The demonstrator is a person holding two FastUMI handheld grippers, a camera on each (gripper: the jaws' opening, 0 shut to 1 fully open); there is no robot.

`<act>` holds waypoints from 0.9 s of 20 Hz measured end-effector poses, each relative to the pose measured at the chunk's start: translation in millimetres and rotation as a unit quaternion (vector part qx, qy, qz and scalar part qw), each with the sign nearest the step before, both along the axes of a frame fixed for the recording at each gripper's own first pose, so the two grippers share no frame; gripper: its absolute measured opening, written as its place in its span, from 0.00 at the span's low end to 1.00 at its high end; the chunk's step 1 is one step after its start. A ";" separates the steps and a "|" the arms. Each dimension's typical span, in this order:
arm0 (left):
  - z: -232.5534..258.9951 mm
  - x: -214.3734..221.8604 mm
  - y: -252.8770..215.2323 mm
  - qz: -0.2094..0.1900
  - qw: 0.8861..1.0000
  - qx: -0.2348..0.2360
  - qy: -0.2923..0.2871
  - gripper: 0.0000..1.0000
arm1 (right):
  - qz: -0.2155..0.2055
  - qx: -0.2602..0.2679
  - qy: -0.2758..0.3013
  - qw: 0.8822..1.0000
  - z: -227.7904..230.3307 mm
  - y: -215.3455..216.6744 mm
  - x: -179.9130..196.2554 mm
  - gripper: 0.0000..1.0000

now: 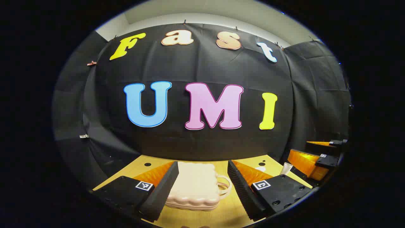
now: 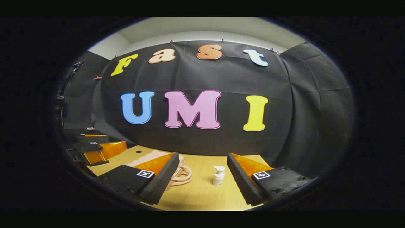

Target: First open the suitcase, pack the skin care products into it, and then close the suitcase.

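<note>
In the left gripper view, the left gripper [image 1: 202, 186] is hovering low over the wooden surface [image 1: 227, 212] with its fingers [image 1: 161, 190] standing wide apart and gripping nothing. Between those fingers the suitcase [image 1: 194, 186], a small pale pink case with a rippled shell, is lying flat and closed on the surface, its looped handles [image 1: 224, 186] pointing toward the surface's right side. The case is sitting near the front edge, well short of the back edge where the surface is meeting the black cloth wall [image 1: 202, 69]. Farther off at the right edge of this view, the right gripper [image 1: 316, 158] is showing, and just beside it the top of a skin care product is peeking up, too small to tell more.

In the right gripper view, the right gripper [image 2: 202, 182] is also holding its fingers [image 2: 242, 180] wide apart with nothing clasped. A white pump bottle [image 2: 218, 176] is standing upright on the bare surface [image 2: 202, 196] between them, apart from both. The suitcase's handles [image 2: 181, 174] and a strip of its pink shell [image 2: 148, 157] are showing past the left finger, near the bottle but not touching it. The left gripper [image 2: 95, 148] is sitting toward the left edge.
</note>
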State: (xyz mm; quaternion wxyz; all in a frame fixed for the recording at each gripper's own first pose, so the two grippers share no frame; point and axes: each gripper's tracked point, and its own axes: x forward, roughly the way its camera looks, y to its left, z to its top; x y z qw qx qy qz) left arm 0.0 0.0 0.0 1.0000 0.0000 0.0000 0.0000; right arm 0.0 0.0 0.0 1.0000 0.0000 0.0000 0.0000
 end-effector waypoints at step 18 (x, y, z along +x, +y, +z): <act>-1.7 11.2 -27.1 -0.025 1.000 0.002 0.005 0.98 | 0.021 -0.004 -0.015 1.000 4.6 -4.2 5.8 0.96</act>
